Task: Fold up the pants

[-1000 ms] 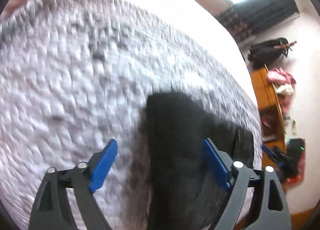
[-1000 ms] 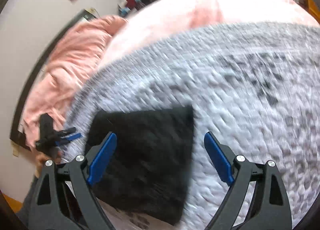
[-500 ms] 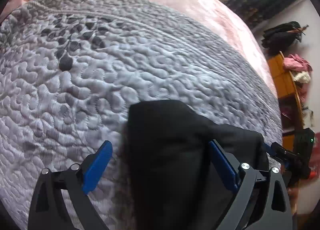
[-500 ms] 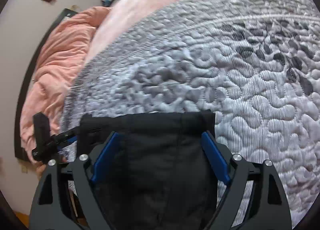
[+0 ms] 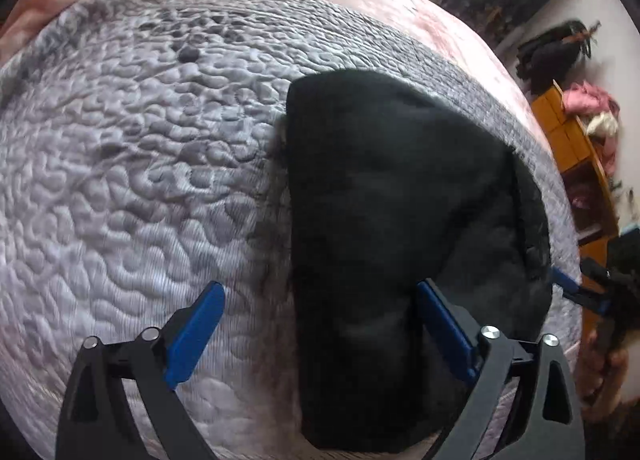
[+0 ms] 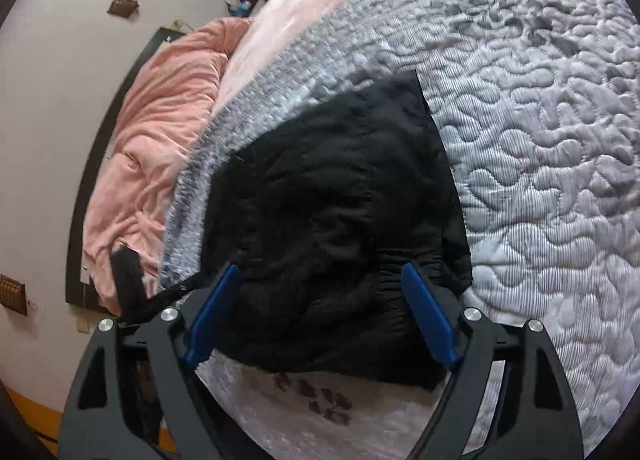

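Since half a second ago both grippers have pulled back from the pants (image 5: 384, 220); in both wrist views more of the black bundle now shows, and it reaches further ahead of the fingertips.

Pants: black, folded into a compact, roughly rectangular bundle, lying flat on the gray quilt (image 5: 132, 164) near its edge. In the right wrist view the gathered waistband end of the pants (image 6: 340, 228) is the end closest to the camera. A few dark printed marks on the quilt (image 6: 540, 164) sit just beside that near edge.

Left gripper (image 5: 318, 334): jaws spread wide, nothing between them gripped. Its right finger overlaps the near part of the pants; its left finger is over bare quilt, apart from the pants. Whether it touches the fabric, cannot tell.

Right gripper (image 6: 322, 314): jaws spread, straddling the waistband end of the pants, both blue pads at the bundle's near corners. Contact with the cloth: cannot tell.

Beyond the quilt, past the pants: pink blanket (image 6: 160, 132), rumpled. A wooden shelf (image 5: 576, 156) stands against the wall, well apart from the pants.
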The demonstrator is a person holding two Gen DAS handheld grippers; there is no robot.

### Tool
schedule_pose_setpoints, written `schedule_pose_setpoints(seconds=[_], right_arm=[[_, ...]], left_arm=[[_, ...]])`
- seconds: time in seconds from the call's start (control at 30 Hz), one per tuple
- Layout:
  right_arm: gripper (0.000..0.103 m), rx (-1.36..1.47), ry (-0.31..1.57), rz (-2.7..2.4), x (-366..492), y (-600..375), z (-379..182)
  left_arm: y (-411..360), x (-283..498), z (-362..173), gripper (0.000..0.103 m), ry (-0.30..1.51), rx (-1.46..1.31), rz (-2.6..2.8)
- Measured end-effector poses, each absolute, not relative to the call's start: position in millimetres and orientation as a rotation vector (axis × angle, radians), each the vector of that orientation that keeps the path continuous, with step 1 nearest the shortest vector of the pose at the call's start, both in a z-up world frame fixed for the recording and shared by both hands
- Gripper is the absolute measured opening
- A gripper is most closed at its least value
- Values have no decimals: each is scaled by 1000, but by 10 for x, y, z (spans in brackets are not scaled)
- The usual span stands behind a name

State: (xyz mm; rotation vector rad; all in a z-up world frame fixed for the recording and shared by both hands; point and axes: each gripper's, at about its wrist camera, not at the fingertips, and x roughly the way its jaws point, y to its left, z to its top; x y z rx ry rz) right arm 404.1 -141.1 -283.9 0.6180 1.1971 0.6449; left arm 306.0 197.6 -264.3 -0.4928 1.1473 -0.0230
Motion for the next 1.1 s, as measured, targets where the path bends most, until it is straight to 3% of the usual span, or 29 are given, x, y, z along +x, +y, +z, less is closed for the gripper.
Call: schedule_pose_setpoints(seconds=[0.13,0.3,0.4,0.6,0.93,1.1], right_arm=[[90,643,1116,698,3729,-1447,-2566],[88,567,1282,610,3707,-1267,-3099],[89,590,1230,631,3617,-1264,-2985],[93,428,1040,506,3009,-1284,-2348],[96,211,1075,280,1801,-1161,-2166],[100,108,972,208,1070,-1138,-1691]], left_arm=[[1994,2758,-2411,97,1052,-523,-53],[1849,2711,-2771,98,1160,-477,-32],[1903,2647,-2729,96,1137,-535,-36],[1688,2014,-2204,99,991,-412,0],[1178,764,-1612,99,882,-237,121],[845,171,-1130,99,796,-189,108]])
